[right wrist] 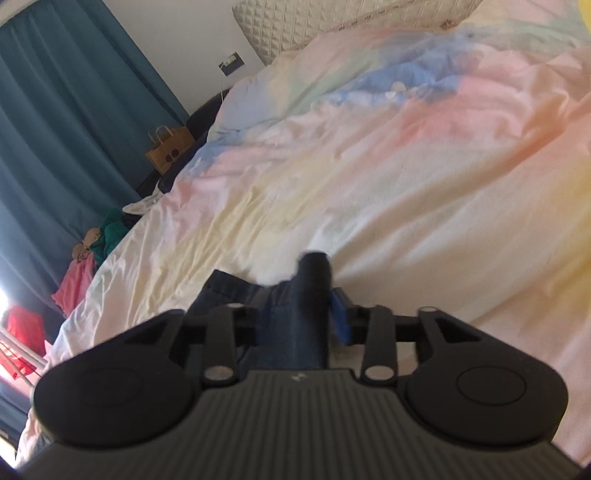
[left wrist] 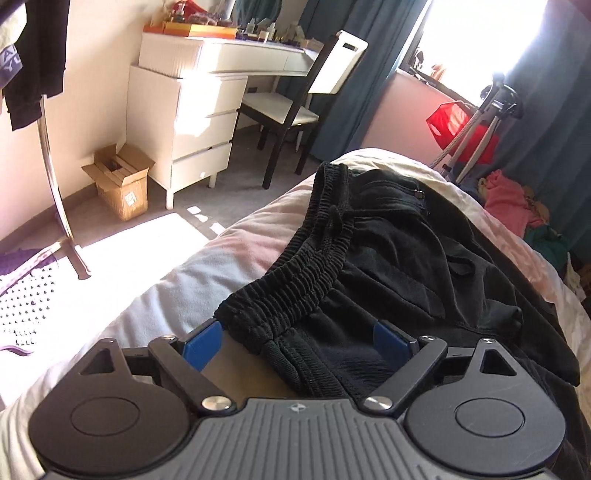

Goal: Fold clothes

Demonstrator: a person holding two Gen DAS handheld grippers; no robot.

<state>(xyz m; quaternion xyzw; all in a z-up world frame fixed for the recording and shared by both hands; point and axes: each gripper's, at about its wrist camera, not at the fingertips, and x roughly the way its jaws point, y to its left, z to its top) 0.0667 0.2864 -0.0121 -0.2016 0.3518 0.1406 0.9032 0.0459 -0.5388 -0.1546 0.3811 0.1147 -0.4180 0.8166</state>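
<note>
At the bottom of the left wrist view, the left gripper [left wrist: 295, 345] stands with its blue pads spread wide, and the near corner of the waistband of the black pants [left wrist: 388, 258] lies in the gap between them. The cloth sits close to the left pad and clear of the right one, so nothing is pinched. From there the elastic waistband runs up and away toward the frame's centre, and the rest of the pants spreads to the right over the bed [left wrist: 177, 291]. Beyond the bed edge, upper left, stand a cardboard box [left wrist: 120, 181], a white dresser [left wrist: 188, 110] and a chair [left wrist: 295, 107]; a window [left wrist: 480, 40] glares at upper right.

In the right wrist view, the right gripper [right wrist: 299, 314] at lower centre is clamped on a bunched fold of dark cloth [right wrist: 295, 317], which pokes up between the pads; the view is blurred. Past it the pastel duvet [right wrist: 369, 166] fills the frame, with a pillow [right wrist: 332, 22] at top and teal curtains [right wrist: 55, 110] on the left.
</note>
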